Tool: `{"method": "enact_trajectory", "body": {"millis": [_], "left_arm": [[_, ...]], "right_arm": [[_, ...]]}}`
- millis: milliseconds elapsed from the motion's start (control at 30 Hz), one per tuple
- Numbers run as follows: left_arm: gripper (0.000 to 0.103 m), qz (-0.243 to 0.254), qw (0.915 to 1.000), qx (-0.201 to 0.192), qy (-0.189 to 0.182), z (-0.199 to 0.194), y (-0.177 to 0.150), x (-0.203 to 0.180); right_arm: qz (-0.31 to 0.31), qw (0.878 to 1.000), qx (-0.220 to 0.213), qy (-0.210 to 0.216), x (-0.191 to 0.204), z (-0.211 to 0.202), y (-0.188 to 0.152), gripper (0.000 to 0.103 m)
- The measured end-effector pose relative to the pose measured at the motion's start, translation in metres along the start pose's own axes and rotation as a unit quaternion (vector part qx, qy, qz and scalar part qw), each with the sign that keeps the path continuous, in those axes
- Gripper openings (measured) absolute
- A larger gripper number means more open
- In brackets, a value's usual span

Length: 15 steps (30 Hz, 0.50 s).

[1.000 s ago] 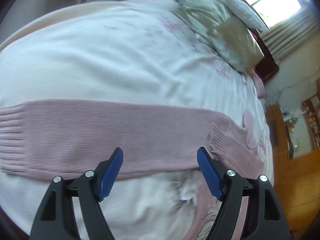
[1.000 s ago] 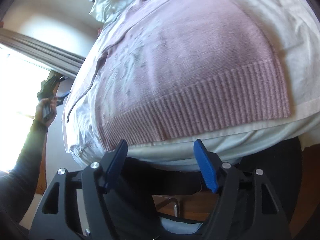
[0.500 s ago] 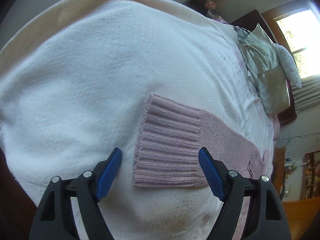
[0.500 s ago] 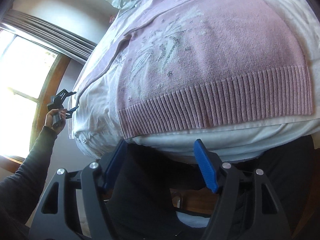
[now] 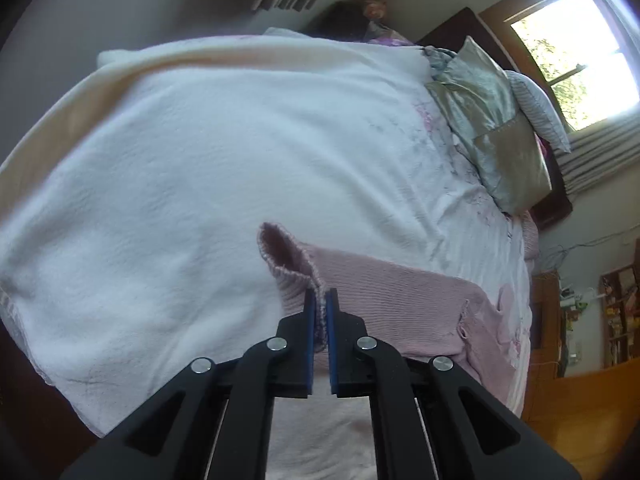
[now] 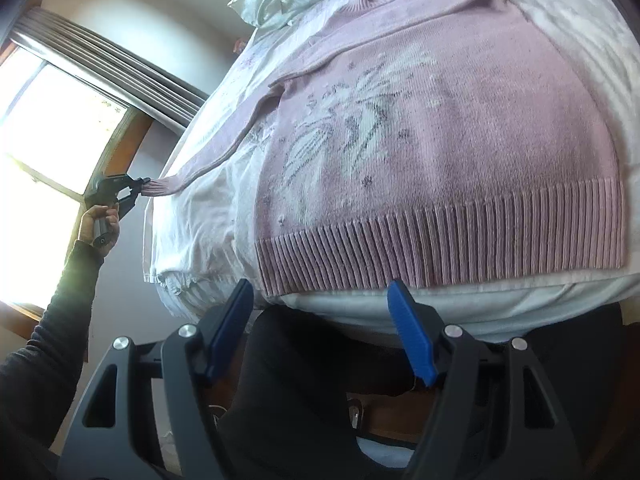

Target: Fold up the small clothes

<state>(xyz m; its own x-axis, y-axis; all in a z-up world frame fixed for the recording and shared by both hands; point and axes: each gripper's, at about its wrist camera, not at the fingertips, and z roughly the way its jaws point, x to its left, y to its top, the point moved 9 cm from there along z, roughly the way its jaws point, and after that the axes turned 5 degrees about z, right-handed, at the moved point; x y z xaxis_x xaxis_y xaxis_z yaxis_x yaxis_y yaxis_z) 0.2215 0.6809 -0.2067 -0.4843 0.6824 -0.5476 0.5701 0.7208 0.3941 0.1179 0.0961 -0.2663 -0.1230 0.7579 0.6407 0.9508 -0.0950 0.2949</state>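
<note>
Pink sweater point(image 6: 460, 168) flat on bed point(image 5: 200, 168) | left tongs point(image 5: 319, 304) clamped on cuff point(image 5: 288, 258) | right tongs point(image 6: 320, 300) wide, empty

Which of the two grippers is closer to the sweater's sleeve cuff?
Left. The left gripper is shut on the sleeve cuff of the pink sweater. The right gripper hangs open off the bed's edge, below the sweater's ribbed hem.

The pink sweater point(image 6: 460, 152) is ribbed knit cloth, its cuff point(image 5: 298, 270) coarse. The white blanket point(image 5: 200, 168) looks fleecy and matt, the pillow point(image 5: 492, 128) at two o'clock satiny. Matt black plastic fingers point(image 6: 412, 340) carry blue pads.
</note>
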Motion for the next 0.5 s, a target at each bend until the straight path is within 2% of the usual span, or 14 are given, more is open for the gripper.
{"method": "enact_trajectory", "body": {"millis": [133,267,367,500], "left_arm": [[0.005,0.057,0.9974,-0.015,-0.042,-0.008,0.017,-0.088],[0.005,0.115,0.9901,-0.006,-0.08,0.01,0.016,-0.188],[0.005,0.16,0.982,0.013,-0.1,0.04,-0.002,-0.262],[0.005,0.211,0.9697,0.052,-0.112,0.099,-0.042,-0.343]], "right_arm": [[0.009,1.0,-0.013,0.01,-0.005,-0.006,0.019,0.07],[0.015,0.999,-0.026,0.012,-0.012,-0.011,0.039,0.07],[0.02,0.999,-0.035,0.012,-0.019,-0.018,0.053,0.07],[0.028,0.999,-0.046,0.002,-0.035,-0.023,0.072,0.07]]}}
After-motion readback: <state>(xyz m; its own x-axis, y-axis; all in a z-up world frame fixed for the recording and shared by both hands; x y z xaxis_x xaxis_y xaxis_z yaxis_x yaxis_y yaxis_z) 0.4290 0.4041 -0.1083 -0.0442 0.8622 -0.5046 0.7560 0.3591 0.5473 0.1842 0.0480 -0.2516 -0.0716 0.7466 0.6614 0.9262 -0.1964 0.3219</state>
